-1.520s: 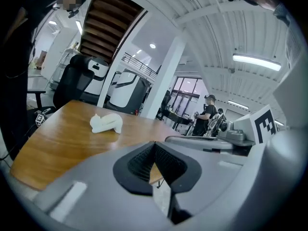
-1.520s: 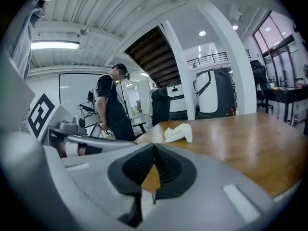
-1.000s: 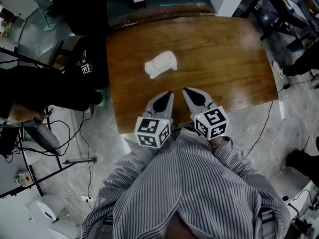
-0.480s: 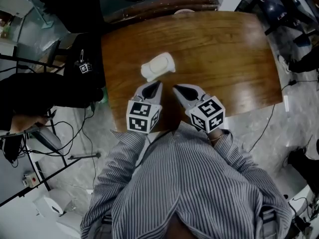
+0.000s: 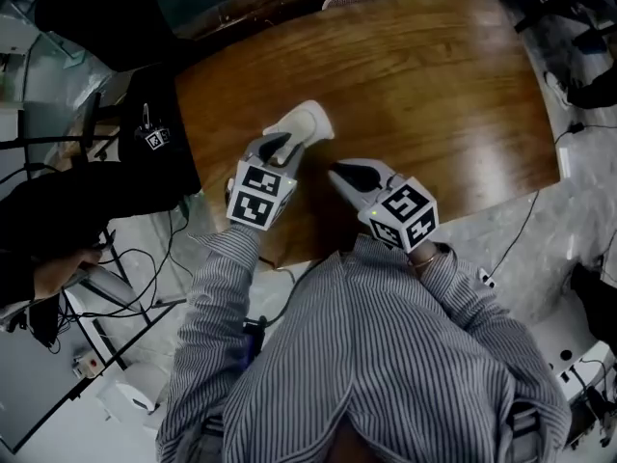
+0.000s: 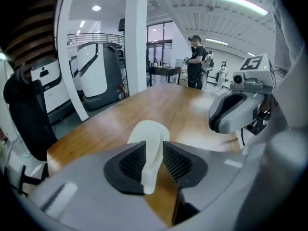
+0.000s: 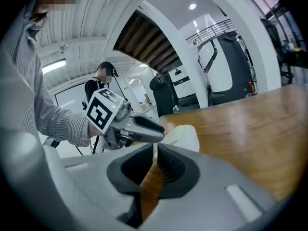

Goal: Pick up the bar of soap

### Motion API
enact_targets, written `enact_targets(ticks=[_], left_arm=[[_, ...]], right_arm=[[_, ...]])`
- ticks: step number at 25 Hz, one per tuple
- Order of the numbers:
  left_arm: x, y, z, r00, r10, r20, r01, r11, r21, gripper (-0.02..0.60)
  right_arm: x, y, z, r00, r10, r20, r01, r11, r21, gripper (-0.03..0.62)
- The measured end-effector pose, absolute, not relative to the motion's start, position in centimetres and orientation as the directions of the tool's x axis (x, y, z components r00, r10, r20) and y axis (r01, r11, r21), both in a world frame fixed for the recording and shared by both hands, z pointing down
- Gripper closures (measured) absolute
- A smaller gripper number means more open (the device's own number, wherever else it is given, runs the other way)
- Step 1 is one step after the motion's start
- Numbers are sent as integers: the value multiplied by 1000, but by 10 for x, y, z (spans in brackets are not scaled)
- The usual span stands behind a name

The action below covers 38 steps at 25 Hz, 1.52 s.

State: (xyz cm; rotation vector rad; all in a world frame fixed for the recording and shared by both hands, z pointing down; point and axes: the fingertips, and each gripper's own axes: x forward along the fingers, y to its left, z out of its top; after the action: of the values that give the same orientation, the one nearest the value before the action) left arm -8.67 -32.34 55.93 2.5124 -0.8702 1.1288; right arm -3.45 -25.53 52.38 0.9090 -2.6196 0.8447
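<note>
The white bar of soap (image 5: 308, 121) lies on the brown wooden table (image 5: 434, 85), near its left side. My left gripper (image 5: 280, 145) has reached the soap's near end. In the left gripper view the soap (image 6: 149, 131) sits between the black pads (image 6: 129, 162), and the jaws are opening around it. My right gripper (image 5: 335, 170) hovers shut just right of the soap, with nothing in it. In the right gripper view its jaws (image 7: 155, 150) meet at the tips, and the soap (image 7: 186, 134) and the left gripper (image 7: 144, 126) show beyond them.
The table's near edge (image 5: 318, 249) runs just under my forearms. A black chair (image 5: 145, 133) stands off the table's left side, with cables on the floor. A person (image 6: 195, 61) stands far behind the table.
My left gripper has moved forward to the soap and its jaws now straddle the soap's near end. The right gripper has stayed close beside it, shut.
</note>
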Motion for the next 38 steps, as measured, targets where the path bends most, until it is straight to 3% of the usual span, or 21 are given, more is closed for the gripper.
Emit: enact_targets(ticks=[9, 16, 22, 30, 34, 38], left_arm=[[-81, -340, 589, 464, -317, 827, -464, -882, -78, 325], [-79, -352, 597, 475, -215, 853, -341, -939, -47, 291], [-73, -350, 601, 515, -115, 849, -241, -970, 14, 316], [-72, -351, 600, 514, -114, 850, -265, -964, 31, 318], [-73, -349, 591, 558, -148, 817, -351, -934, 70, 318], [-77, -345, 554, 670, -239, 703, -473, -867, 156, 318]], right_arm=[[-37, -277, 535, -801, -475, 365, -599, 638, -483, 576], [-12, -290, 545, -766, -511, 389, -642, 587, -493, 576], [-4, -283, 551, -751, -518, 409, -659, 563, -498, 577], [-11, -274, 550, -756, -502, 419, -654, 566, -502, 577], [-7, -273, 544, -749, -508, 425, -663, 579, -475, 577], [-7, -275, 529, -752, -511, 417, -659, 606, -445, 577]])
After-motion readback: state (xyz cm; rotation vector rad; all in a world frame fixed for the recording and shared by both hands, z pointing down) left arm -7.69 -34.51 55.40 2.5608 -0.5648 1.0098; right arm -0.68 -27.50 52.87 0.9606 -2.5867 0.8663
